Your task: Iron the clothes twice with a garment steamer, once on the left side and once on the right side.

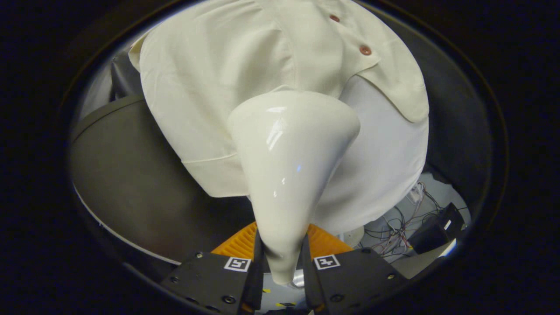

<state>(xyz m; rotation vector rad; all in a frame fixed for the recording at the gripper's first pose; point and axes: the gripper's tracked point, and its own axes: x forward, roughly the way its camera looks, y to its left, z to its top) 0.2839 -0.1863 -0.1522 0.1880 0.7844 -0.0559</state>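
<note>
Dark booth backdrop behind, grey rounded surface (131, 175) lower left of frame. One cream shirt (210, 83) hangs across upper centre, front exposed for steaming; two brown buttons (365, 50) upper right. One white steamer head (291, 166) at centre, wide mouth against fabric. Gripper (283, 267) pinches its narrow neck, bottom centre. Cable tangle (396, 234) lower right.

Glossy white cone-shaped garment steamer (291, 175) is pinched at its narrow handle end, wide head pushed up against a cream shirt (227, 87) with 2 reddish buttons, hem hanging loose.
</note>
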